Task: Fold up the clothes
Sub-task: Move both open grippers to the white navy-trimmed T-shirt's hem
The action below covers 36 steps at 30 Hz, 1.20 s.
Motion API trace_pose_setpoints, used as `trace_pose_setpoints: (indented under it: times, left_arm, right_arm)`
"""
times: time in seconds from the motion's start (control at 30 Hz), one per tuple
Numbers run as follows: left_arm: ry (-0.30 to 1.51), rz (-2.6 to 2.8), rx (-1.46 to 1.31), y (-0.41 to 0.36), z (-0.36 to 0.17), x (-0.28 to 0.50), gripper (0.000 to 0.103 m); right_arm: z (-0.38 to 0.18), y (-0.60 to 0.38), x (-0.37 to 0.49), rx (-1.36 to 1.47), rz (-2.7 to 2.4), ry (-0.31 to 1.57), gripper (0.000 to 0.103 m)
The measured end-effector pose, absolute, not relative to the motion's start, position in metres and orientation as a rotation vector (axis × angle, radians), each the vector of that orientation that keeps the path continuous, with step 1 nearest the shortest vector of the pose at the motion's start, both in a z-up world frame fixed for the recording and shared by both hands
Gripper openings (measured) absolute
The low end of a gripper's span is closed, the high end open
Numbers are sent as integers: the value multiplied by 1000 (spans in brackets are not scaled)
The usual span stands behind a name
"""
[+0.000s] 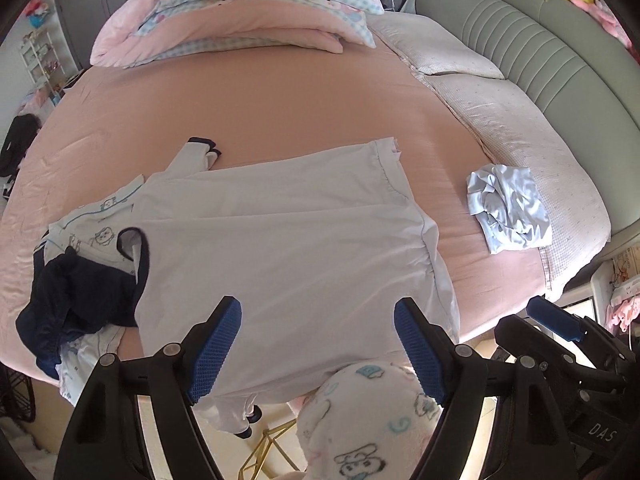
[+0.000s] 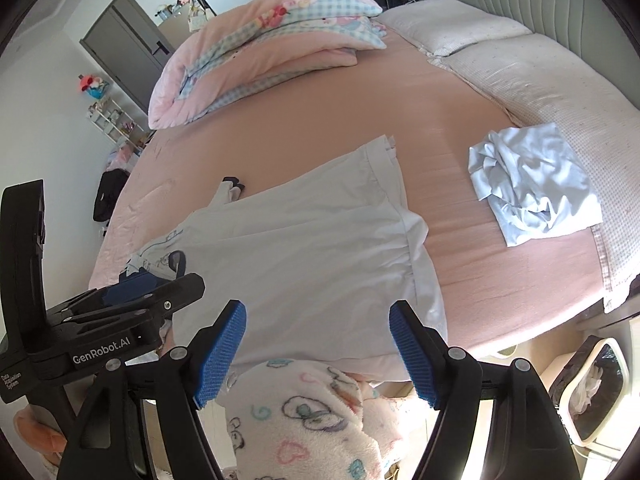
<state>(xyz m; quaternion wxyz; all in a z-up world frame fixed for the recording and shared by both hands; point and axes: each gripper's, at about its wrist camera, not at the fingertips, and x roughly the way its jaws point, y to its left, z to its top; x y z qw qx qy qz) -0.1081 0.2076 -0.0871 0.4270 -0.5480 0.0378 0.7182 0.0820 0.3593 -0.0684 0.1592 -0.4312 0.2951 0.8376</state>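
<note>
A white garment (image 1: 280, 248) (image 2: 304, 256) lies spread flat on the pink bed sheet (image 1: 320, 100), its near end hanging over the bed edge. My left gripper (image 1: 318, 308) hovers open above its near part, nothing between the blue pads. My right gripper (image 2: 318, 312) hangs open over the same end, also empty. Each gripper shows in the other's view: the right gripper (image 1: 556, 320) and the left gripper (image 2: 132, 292). A dark navy garment (image 1: 76, 300) and a cartoon-print white piece (image 1: 100, 232) lie bunched to the left. A crumpled light-blue garment (image 1: 508, 212) (image 2: 532, 192) sits to the right.
A folded pink duvet (image 1: 240, 20) lies at the far side, with pillows (image 2: 540, 80) along a grey-green headboard (image 1: 540, 40). A person's fleece-clad leg (image 2: 304, 412) is below the grippers at the bed edge. A bin (image 2: 588, 384) stands on the floor at right.
</note>
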Motion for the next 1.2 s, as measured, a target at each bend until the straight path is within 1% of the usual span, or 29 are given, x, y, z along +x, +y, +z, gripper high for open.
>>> trace_pose_setpoints:
  times: [0.27, 0.57, 0.77, 0.93, 1.13, 1.2]
  left_arm:
    - [90, 1905, -1401, 128, -124, -124, 78]
    - [31, 1947, -1520, 69, -189, -137, 78]
    - [0, 1944, -1562, 49, -219, -125, 78]
    - [23, 1926, -1599, 44, -245, -109, 78]
    - [51, 1874, -1649, 47, -280, -90, 78]
    - [40, 1855, -1667, 46, -290, -86, 78]
  right_arm:
    - [-63, 302, 70, -1261, 2457, 711, 74]
    - [-76, 261, 49, -1339, 2489, 597, 74]
    - [-98, 246, 45, -1394, 2474, 565, 74]
    - [-122, 227, 42, -1433, 2487, 555, 74]
    - [-160, 191, 33, -1519, 2519, 368, 74]
    - [-174, 179, 31, -1567, 2539, 345, 74]
